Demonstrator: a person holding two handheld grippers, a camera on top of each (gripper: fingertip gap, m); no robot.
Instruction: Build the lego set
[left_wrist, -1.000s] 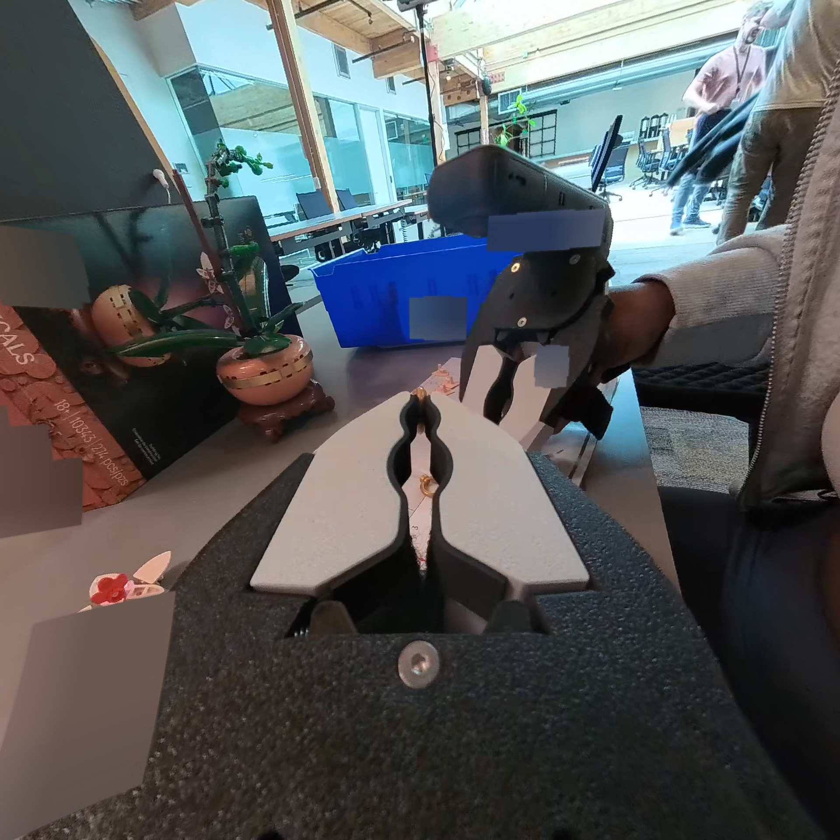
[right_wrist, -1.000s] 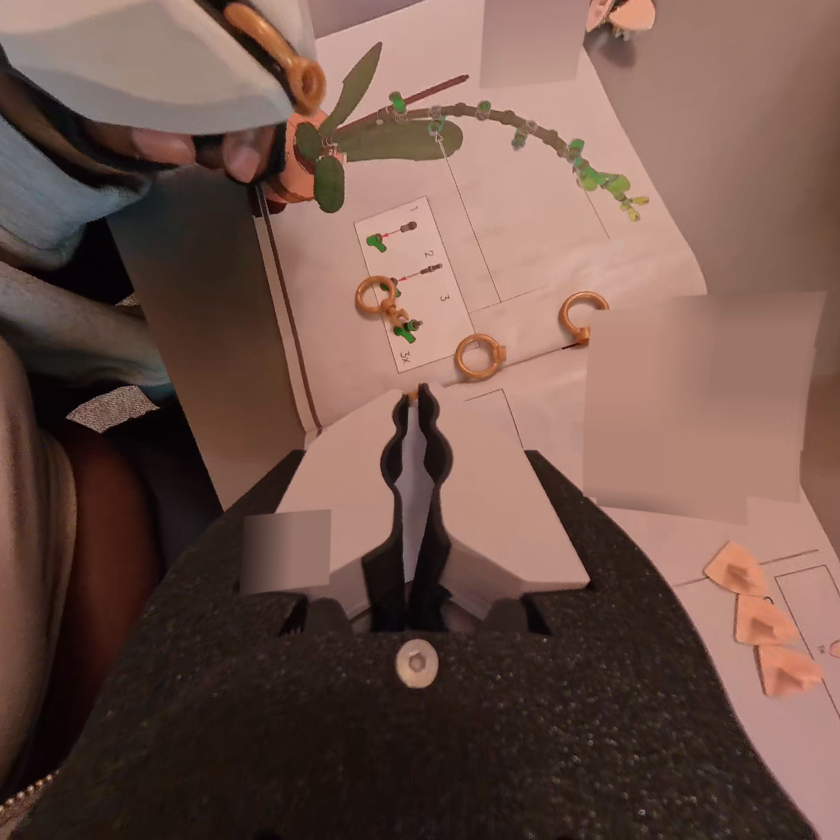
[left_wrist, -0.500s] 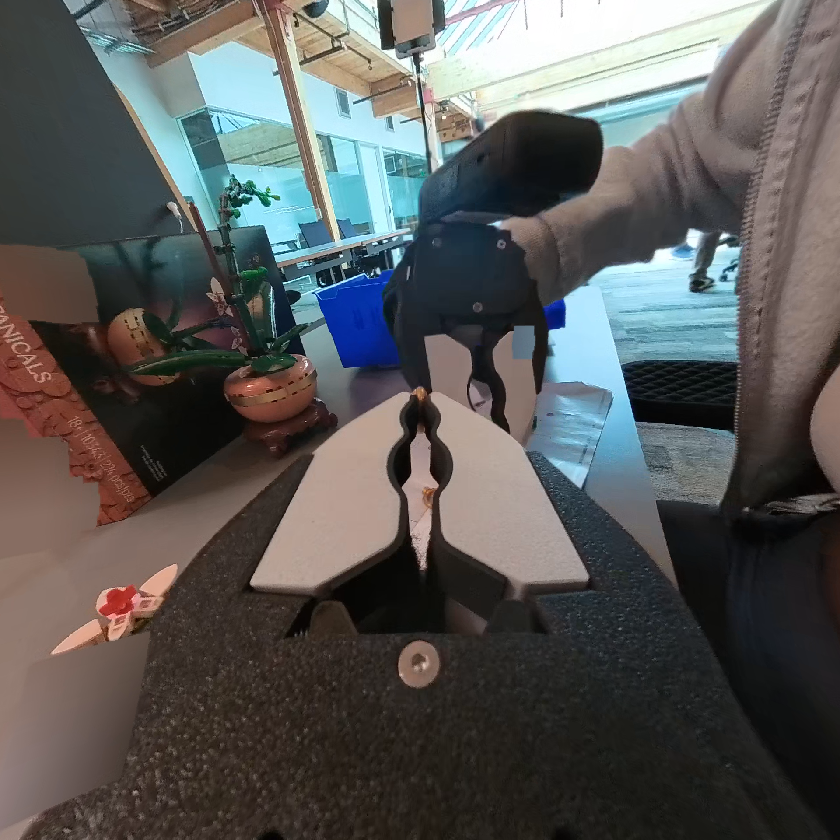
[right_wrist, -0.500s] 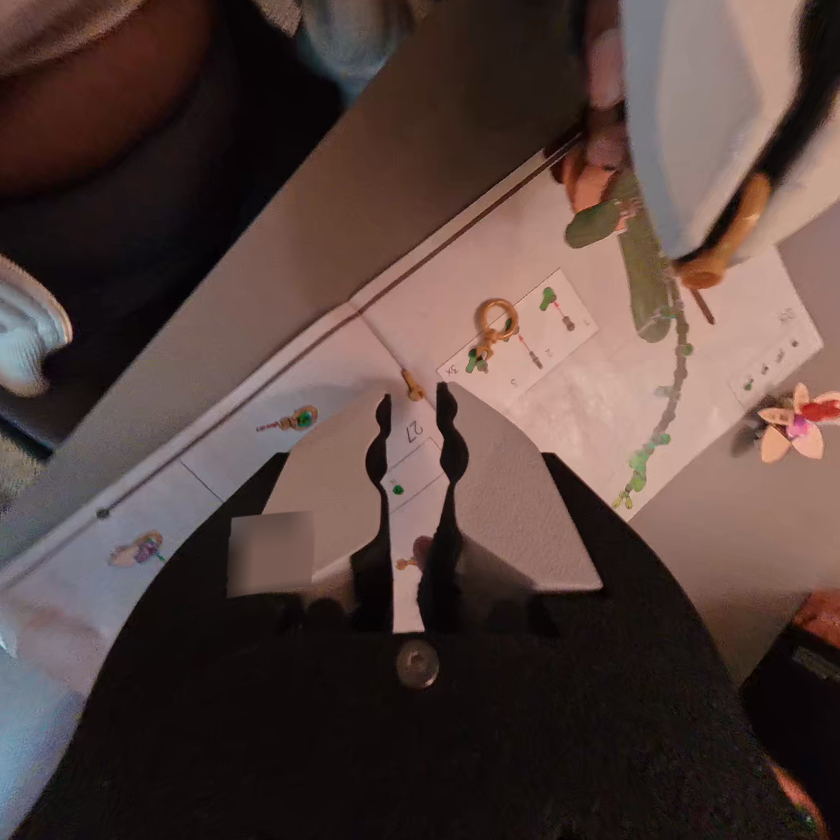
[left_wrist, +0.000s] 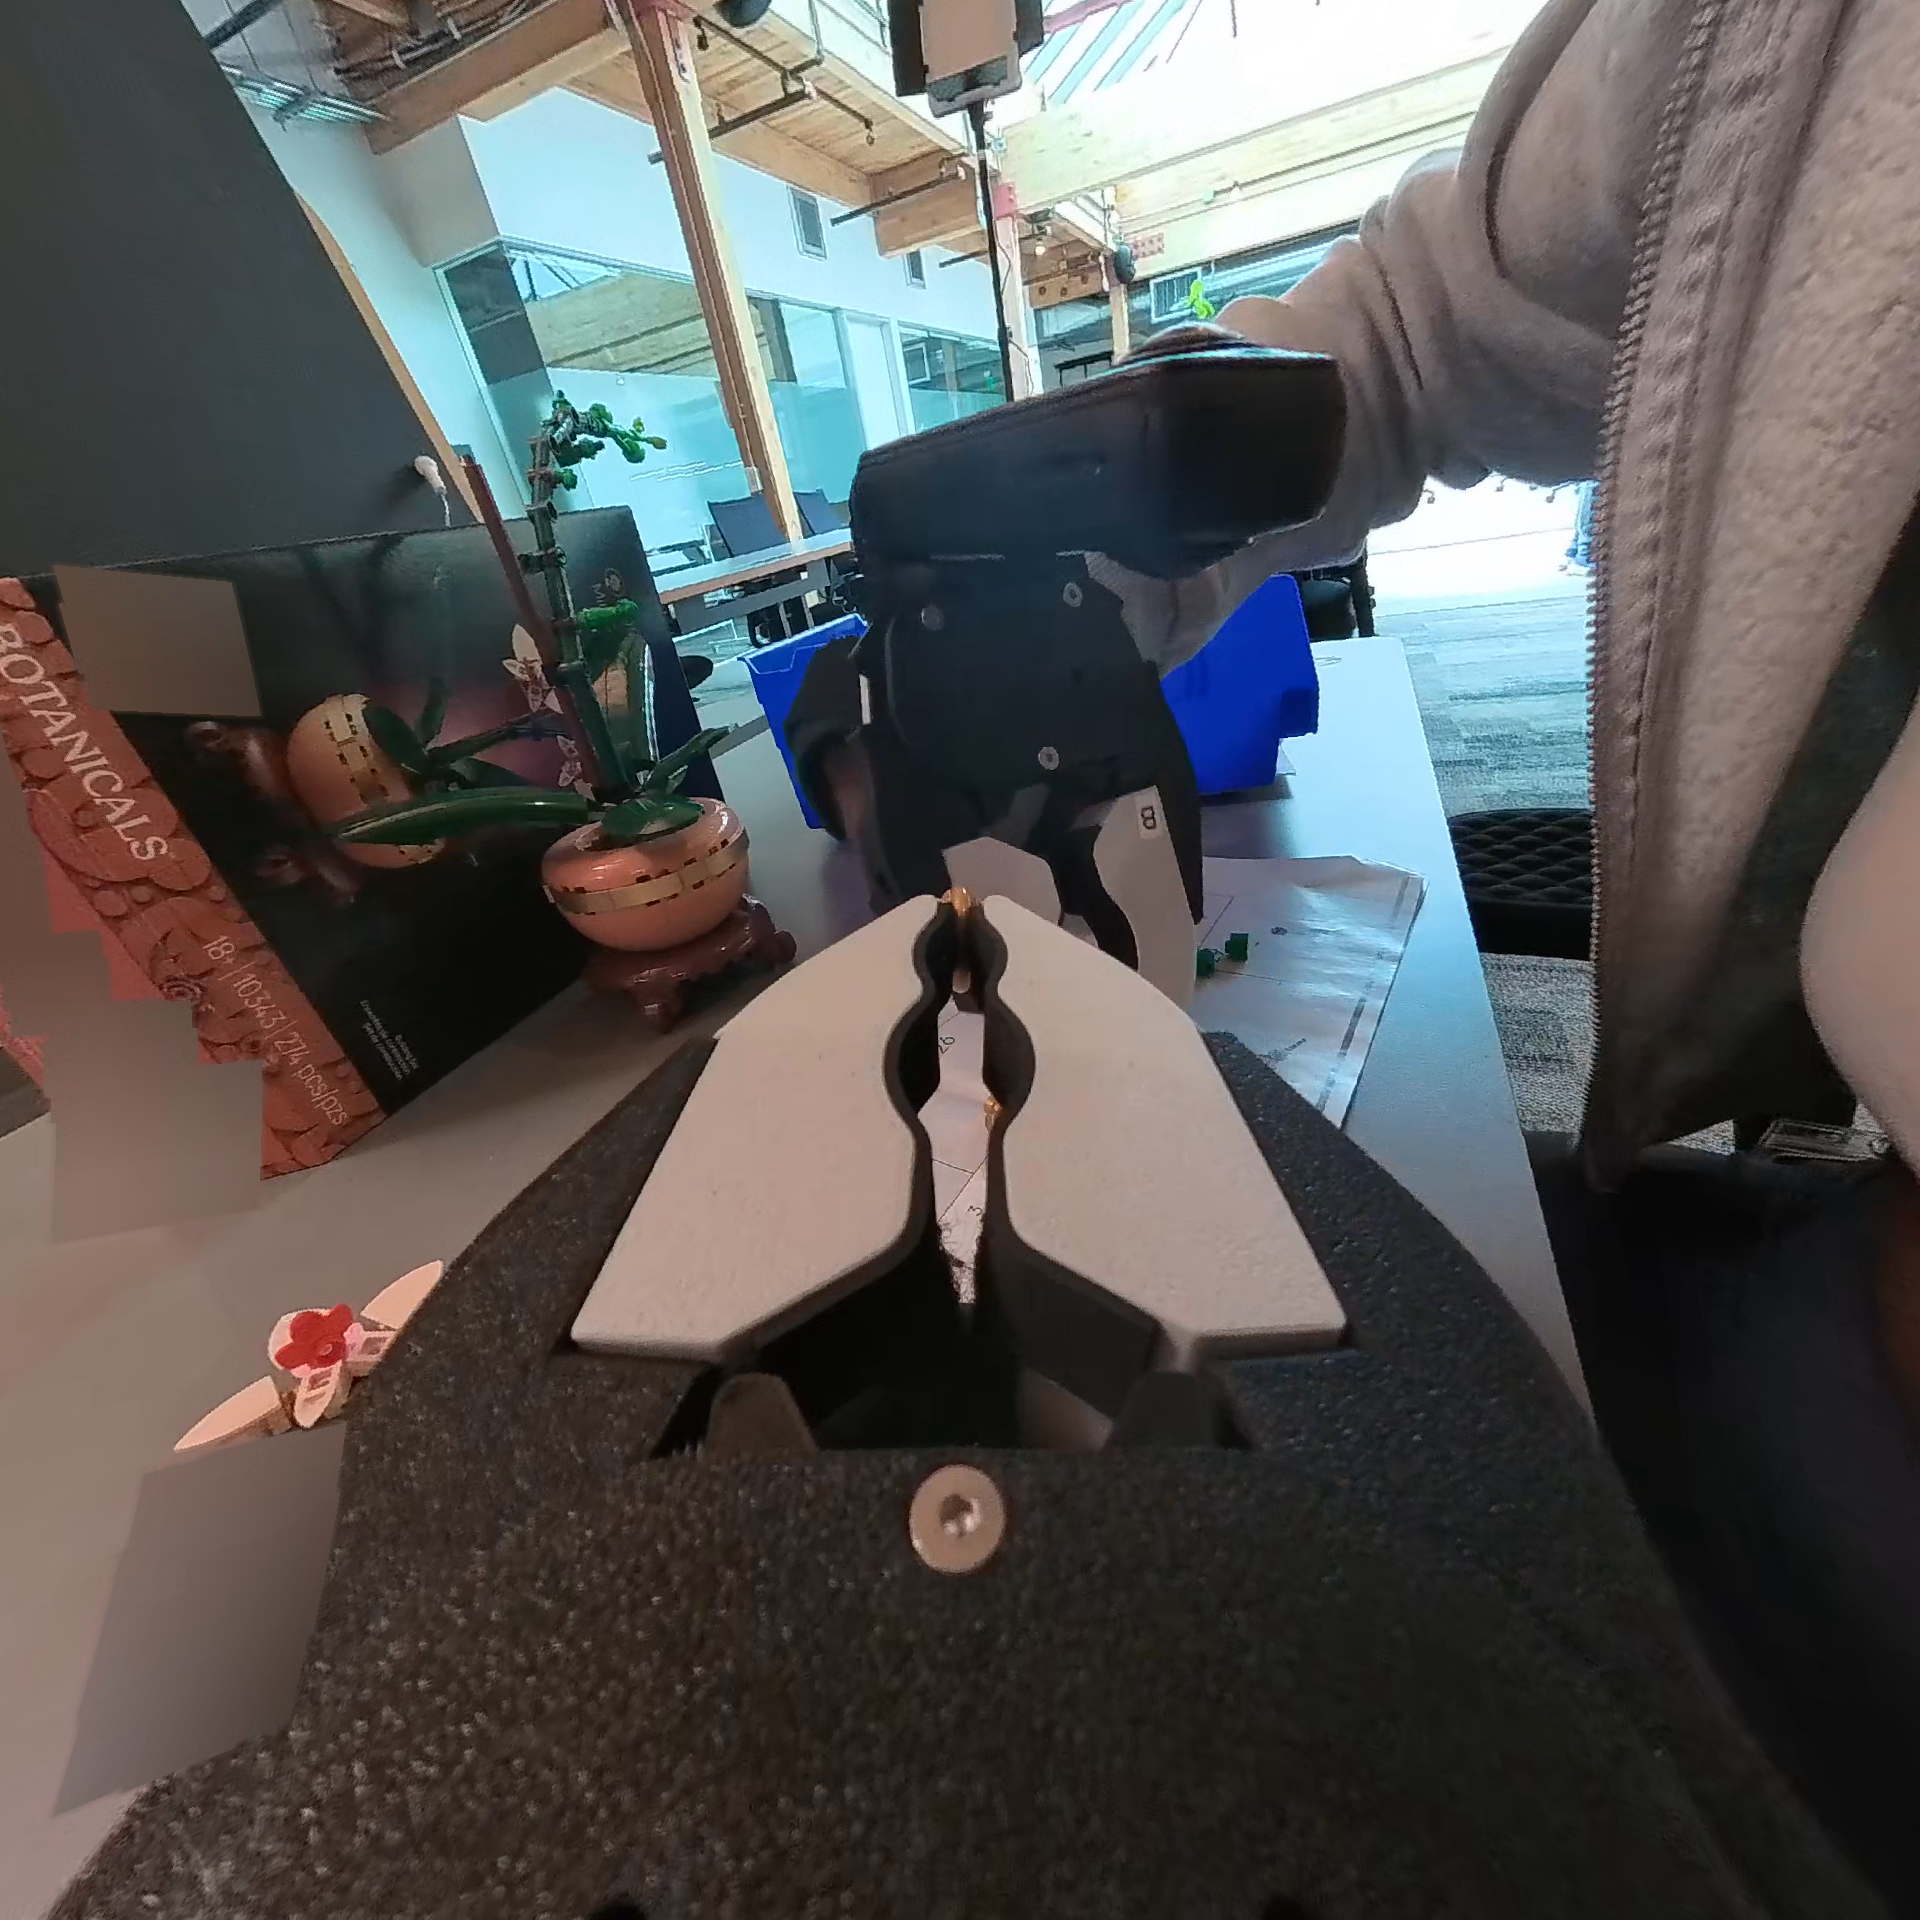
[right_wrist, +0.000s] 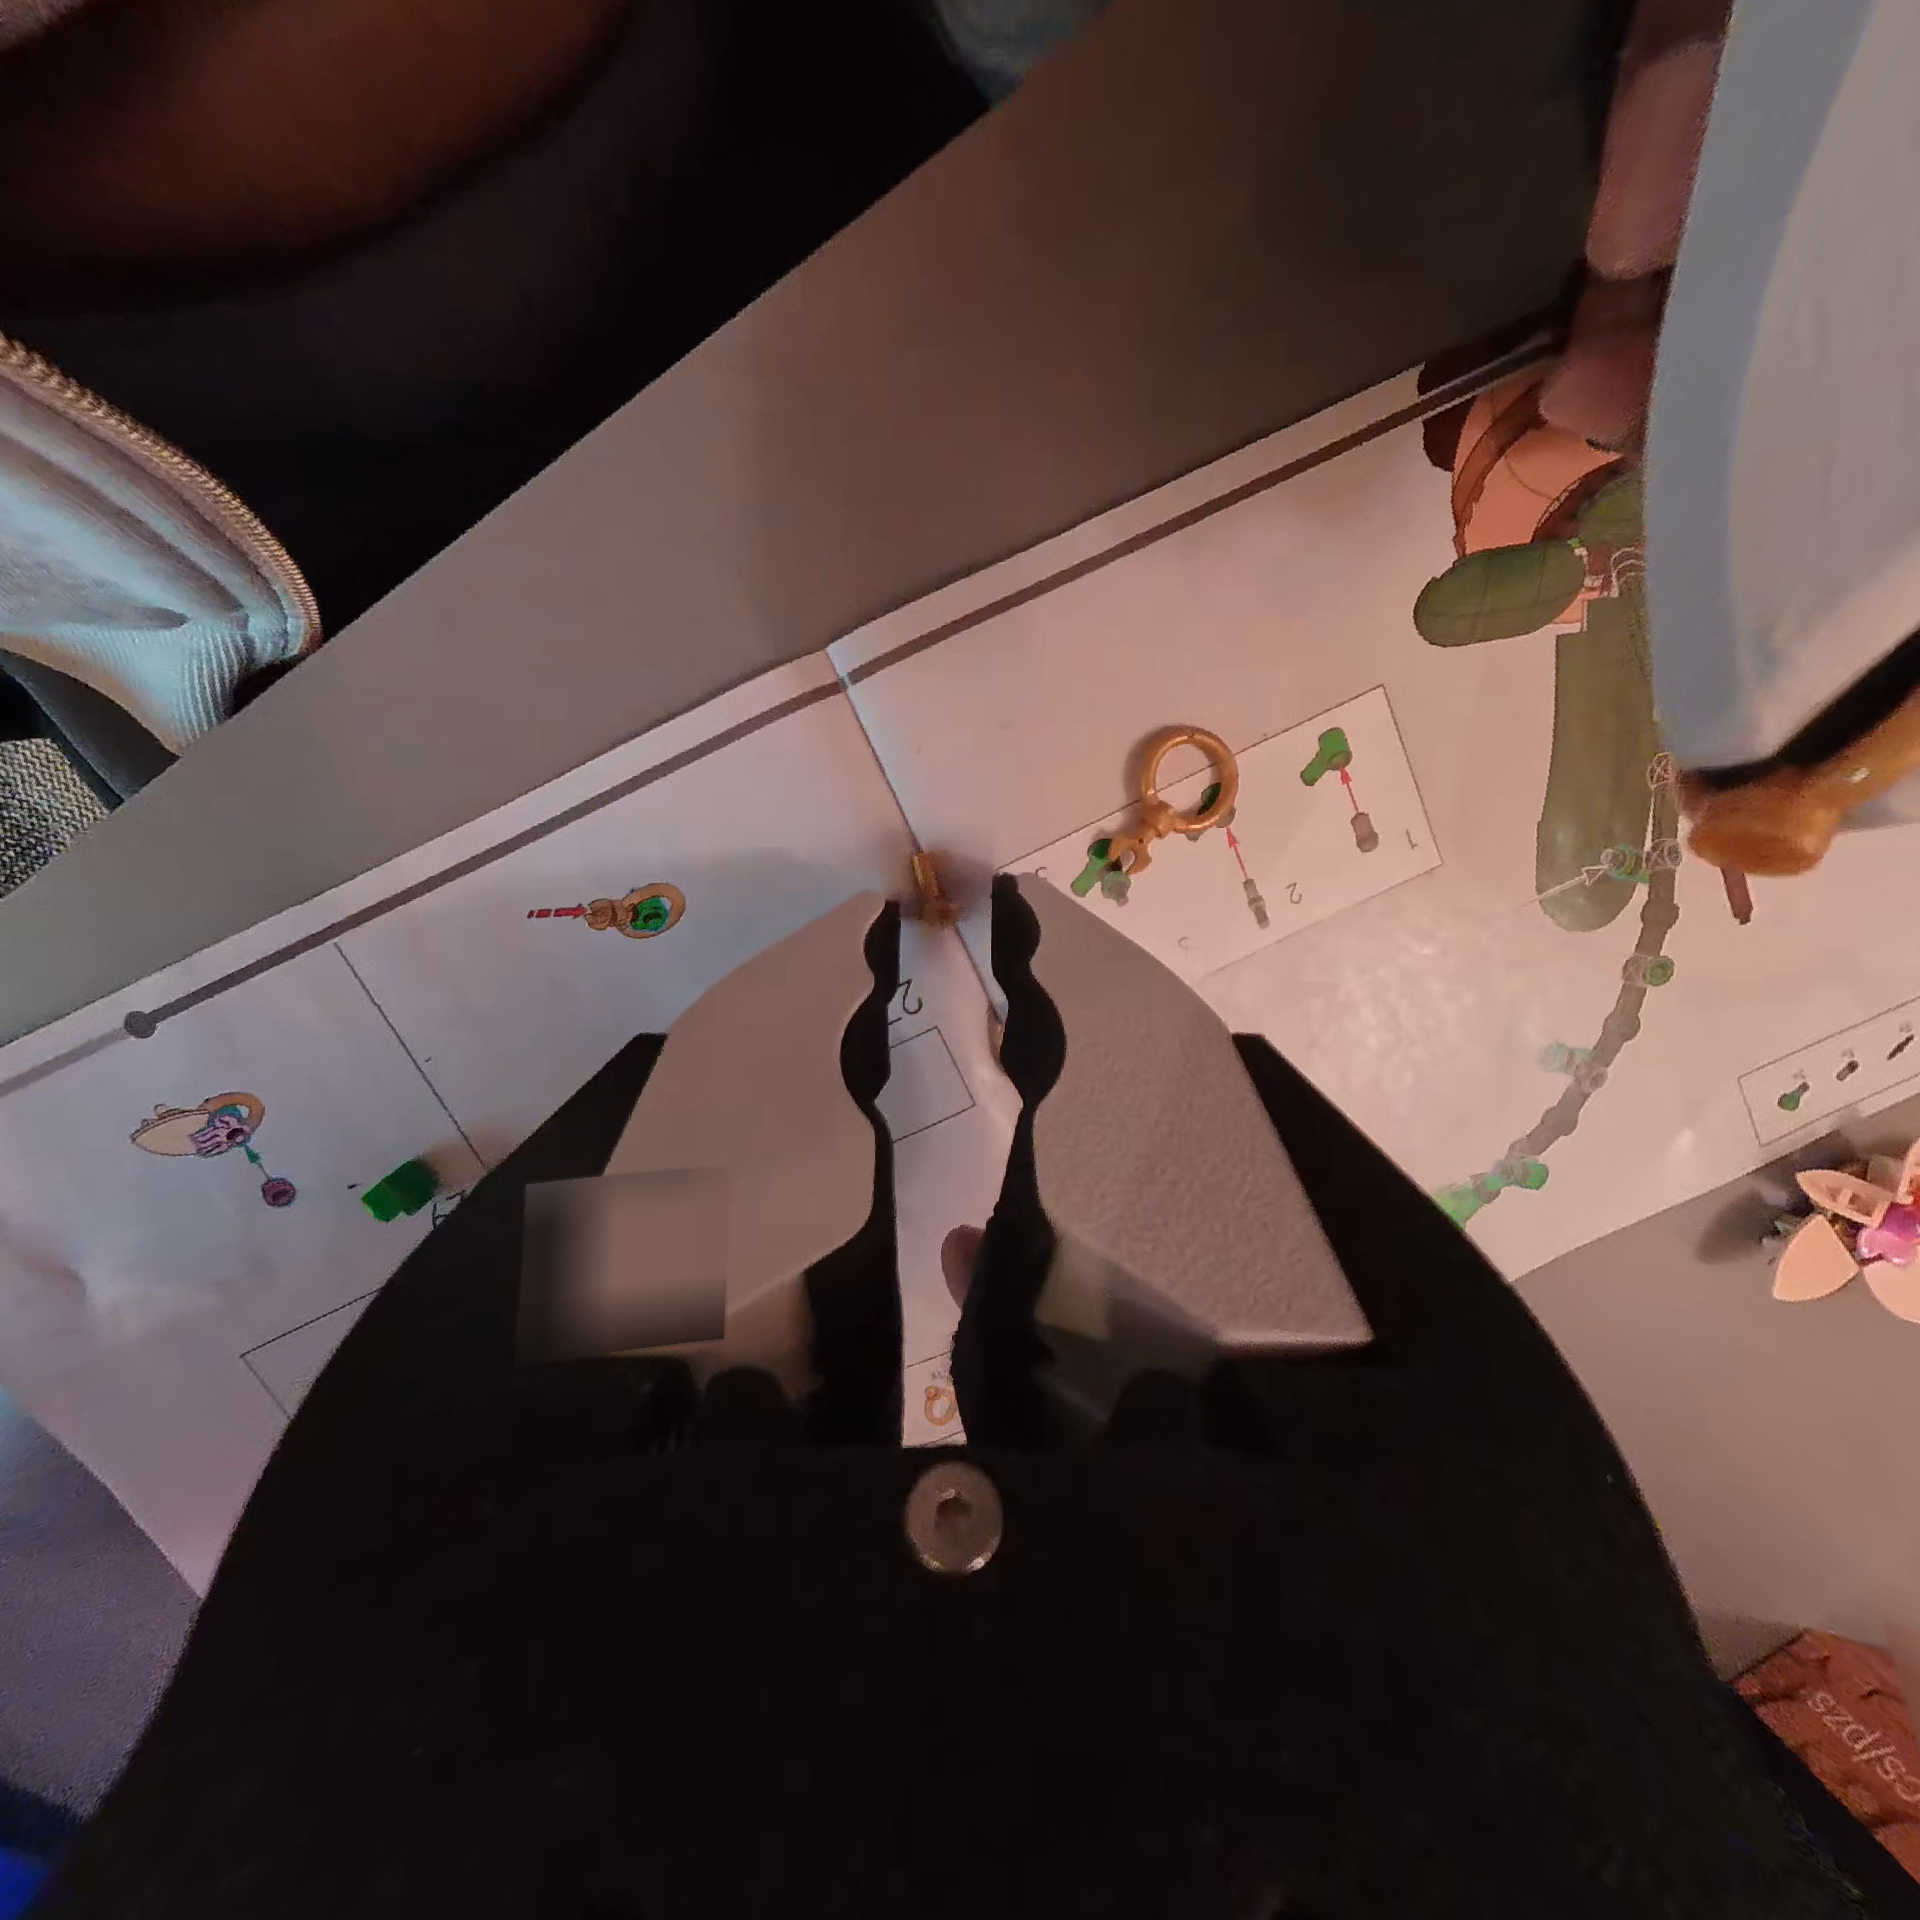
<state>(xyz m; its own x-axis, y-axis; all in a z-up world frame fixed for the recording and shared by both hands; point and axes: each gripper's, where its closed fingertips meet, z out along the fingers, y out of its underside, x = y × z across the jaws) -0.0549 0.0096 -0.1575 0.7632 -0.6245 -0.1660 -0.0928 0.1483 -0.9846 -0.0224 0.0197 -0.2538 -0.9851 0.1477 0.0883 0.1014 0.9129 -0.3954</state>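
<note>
My left gripper (left_wrist: 958, 914) is shut on a small gold ring piece (left_wrist: 958, 902) at its tips and holds it above the table. In the right wrist view the left gripper (right_wrist: 1756, 800) shows at the upper right with the gold piece (right_wrist: 1766, 826). My right gripper (right_wrist: 940, 906) is open and points down at the open instruction booklet (right_wrist: 1351, 987). A small gold piece (right_wrist: 932, 883) lies on the booklet's fold between its tips. A gold ring piece (right_wrist: 1174, 790) lies to the right of it. The right gripper (left_wrist: 1081, 956) also shows just behind the left one's tips.
A built orchid in a pink pot (left_wrist: 644, 862) stands at the back left beside the set's box (left_wrist: 260, 831). A blue bin (left_wrist: 1236, 707) stands farther back. A white and red flower (left_wrist: 312, 1351) lies at the left. A green brick (right_wrist: 398, 1188) lies on the booklet. About 10 cm separates my right fingertips from the green brick (right_wrist: 398, 1188).
My right gripper has swung away from the loose gold rings to the booklet's fold, opened, and come down around the small gold piece. My left gripper stays shut on its gold piece.
</note>
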